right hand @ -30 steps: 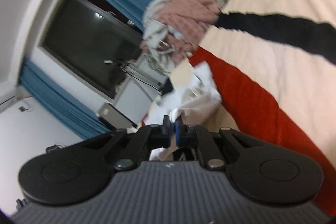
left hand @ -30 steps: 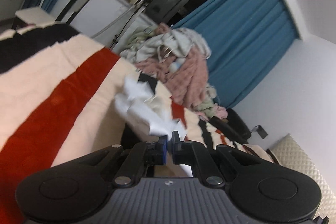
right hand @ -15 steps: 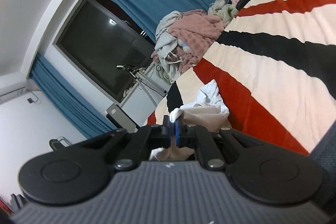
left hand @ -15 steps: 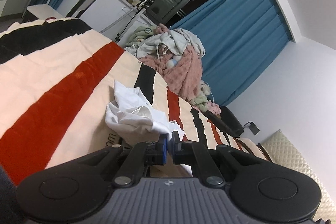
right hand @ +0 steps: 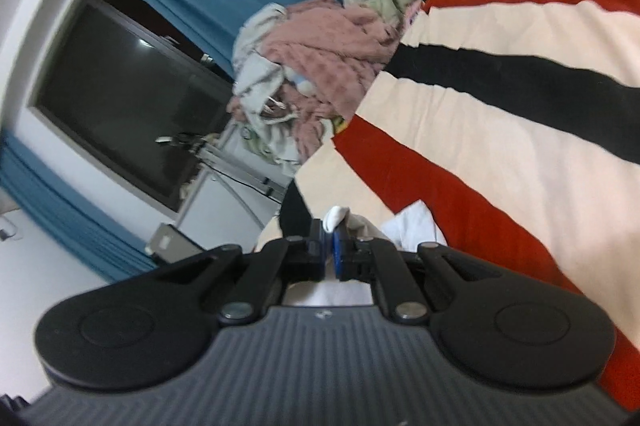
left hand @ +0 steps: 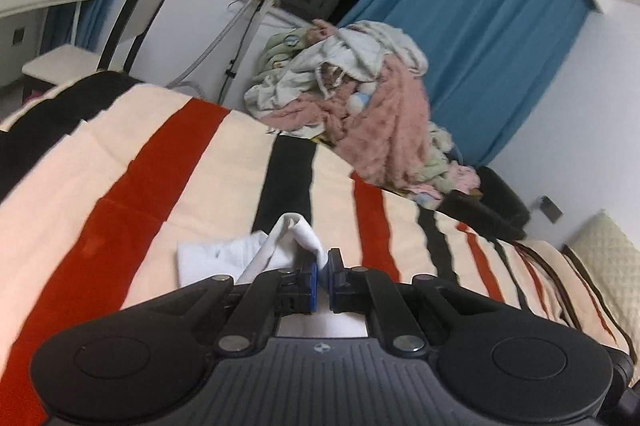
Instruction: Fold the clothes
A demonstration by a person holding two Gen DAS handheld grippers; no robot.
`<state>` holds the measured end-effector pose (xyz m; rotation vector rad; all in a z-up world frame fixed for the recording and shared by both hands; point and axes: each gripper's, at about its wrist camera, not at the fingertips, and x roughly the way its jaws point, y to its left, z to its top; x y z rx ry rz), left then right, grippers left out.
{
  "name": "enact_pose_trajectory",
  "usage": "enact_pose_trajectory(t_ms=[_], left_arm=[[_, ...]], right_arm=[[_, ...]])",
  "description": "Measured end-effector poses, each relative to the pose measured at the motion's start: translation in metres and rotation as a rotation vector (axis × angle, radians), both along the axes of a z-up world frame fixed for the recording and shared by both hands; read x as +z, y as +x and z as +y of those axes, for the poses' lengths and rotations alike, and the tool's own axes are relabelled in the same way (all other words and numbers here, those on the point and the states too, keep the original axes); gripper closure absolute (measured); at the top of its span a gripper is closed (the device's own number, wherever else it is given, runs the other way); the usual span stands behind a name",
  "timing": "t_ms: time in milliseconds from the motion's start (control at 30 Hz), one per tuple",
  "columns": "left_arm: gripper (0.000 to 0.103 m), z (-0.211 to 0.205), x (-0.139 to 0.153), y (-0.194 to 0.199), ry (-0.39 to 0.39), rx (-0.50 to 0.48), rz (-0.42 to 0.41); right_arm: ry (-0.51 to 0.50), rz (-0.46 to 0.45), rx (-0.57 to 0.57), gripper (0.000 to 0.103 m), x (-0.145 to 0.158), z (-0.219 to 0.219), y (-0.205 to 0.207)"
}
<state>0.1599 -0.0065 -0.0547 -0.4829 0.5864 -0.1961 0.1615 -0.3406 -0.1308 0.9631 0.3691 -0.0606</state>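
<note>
White garment (left hand: 256,250) mostly hidden behind both pinching grippers.

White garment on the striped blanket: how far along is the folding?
Early. No folded stack shows. The crumpled white garment is pinched by both the left gripper and the right gripper. The heaped pink-and-grey clothes pile lies unsorted.

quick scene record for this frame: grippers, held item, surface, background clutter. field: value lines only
left gripper: shut on white garment
right gripper: shut on white garment
white garment: crumpled, pinched at two spots, partly lying on the blanket
surface: striped blanket, cream with red and black bands
clothes pile: pink, grey and pale green items heaped at the far edge of the bed, apart from the garment
backdrop: blue curtains, dark window
fold state: not yet flat
</note>
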Motion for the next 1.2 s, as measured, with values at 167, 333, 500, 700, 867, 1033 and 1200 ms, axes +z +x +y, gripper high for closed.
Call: enact_pose_trajectory(t_ms=[167,333,500,700,867,1033,1200], left_arm=[[0.098,0.011,-0.050,0.054,-0.061,0.019,0.046],[0.096,0.011,-0.079,0.081,-0.035,-0.021,0.032],[0.033,-0.007,-0.088,0.099,0.093,-0.098,-0.034],[0.018,-0.027,-0.089,0.105,0.278,-0.123,-0.051],[0.018,-0.034,-0.107,0.110,0.336,-0.136,0.010],[0.018,-0.035,-0.110,0.103,0.370,-0.134,0.021],[0.018,-0.036,-0.113,0.096,0.403,-0.131,0.032]], right_arm=[[-0.055,-0.019,0.050,0.096,-0.034,-0.003,0.040],[-0.132,-0.021,0.100,0.093,-0.055,-0.002,0.058],[-0.133,-0.049,0.209,0.048,-0.055,0.001,0.075],[-0.298,-0.067,0.266,0.016,-0.054,0.019,0.083],[-0.511,0.090,0.300,0.047,-0.076,0.039,0.111],[-0.574,0.163,0.325,0.052,-0.093,0.049,0.120],[-0.591,0.114,0.352,0.051,-0.068,0.057,0.088]])
